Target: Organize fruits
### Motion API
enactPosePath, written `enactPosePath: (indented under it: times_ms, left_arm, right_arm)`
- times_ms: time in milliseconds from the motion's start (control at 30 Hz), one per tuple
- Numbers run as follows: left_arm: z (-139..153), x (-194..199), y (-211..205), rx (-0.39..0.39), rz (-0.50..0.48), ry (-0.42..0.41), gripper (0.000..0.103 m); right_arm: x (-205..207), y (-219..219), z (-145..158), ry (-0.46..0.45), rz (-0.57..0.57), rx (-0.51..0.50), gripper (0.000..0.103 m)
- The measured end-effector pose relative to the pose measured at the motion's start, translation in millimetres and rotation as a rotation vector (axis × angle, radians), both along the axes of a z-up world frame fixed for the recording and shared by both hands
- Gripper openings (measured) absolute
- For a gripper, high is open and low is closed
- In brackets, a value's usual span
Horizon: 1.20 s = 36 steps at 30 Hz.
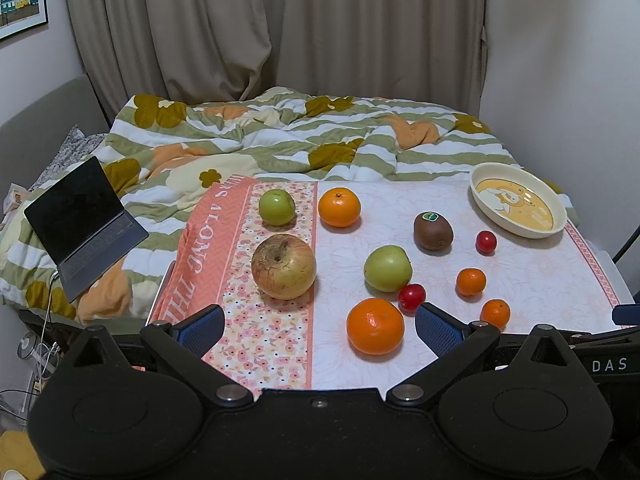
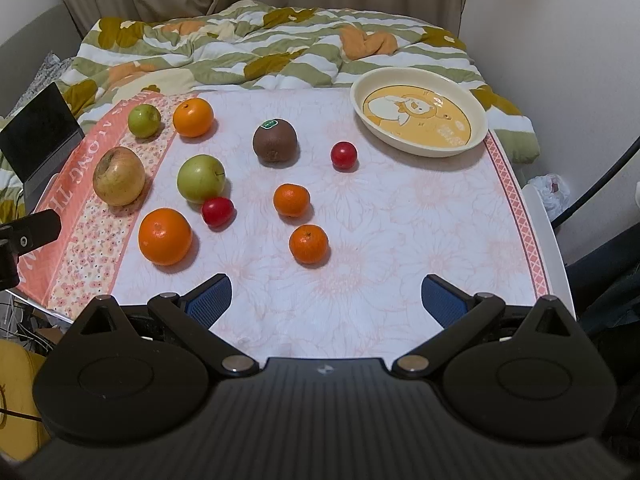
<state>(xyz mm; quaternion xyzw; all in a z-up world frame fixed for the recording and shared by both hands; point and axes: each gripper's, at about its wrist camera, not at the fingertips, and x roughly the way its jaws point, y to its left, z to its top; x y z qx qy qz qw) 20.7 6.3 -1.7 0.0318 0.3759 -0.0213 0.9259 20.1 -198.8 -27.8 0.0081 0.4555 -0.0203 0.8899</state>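
Several fruits lie on a cloth-covered table [image 2: 400, 240]: a big yellow apple [image 1: 283, 267] [image 2: 119, 176], two green apples [image 1: 387, 268] [image 1: 277, 207], two large oranges [image 1: 375, 325] [image 1: 339, 207], a kiwi [image 1: 433, 231] [image 2: 275, 140], two small mandarins [image 2: 291, 199] [image 2: 308, 243] and two small red fruits [image 2: 343, 155] [image 2: 217, 211]. An empty cream dish [image 1: 518, 199] [image 2: 419, 116] stands at the far right. My left gripper [image 1: 320, 330] is open and empty above the near edge, close to the near orange. My right gripper [image 2: 326, 300] is open and empty above the near edge.
Behind the table lies a bed with a flowered quilt [image 1: 280, 140]. An open laptop [image 1: 80, 228] rests on the bed at the left. Curtains [image 1: 280, 28] hang at the back. The table's right edge [image 2: 556, 260] borders a wall and cables.
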Motion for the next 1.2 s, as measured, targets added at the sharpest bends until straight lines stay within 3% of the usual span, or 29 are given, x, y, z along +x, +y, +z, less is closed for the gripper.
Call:
enactPosePath:
  times_ms: [1200]
  left_arm:
    - [-1.3,4.1,4.1,-0.012,-0.01,0.011,0.103]
  right_arm:
    - [0.9,4.0,2.6,-0.001,-0.009,0.008,0.103]
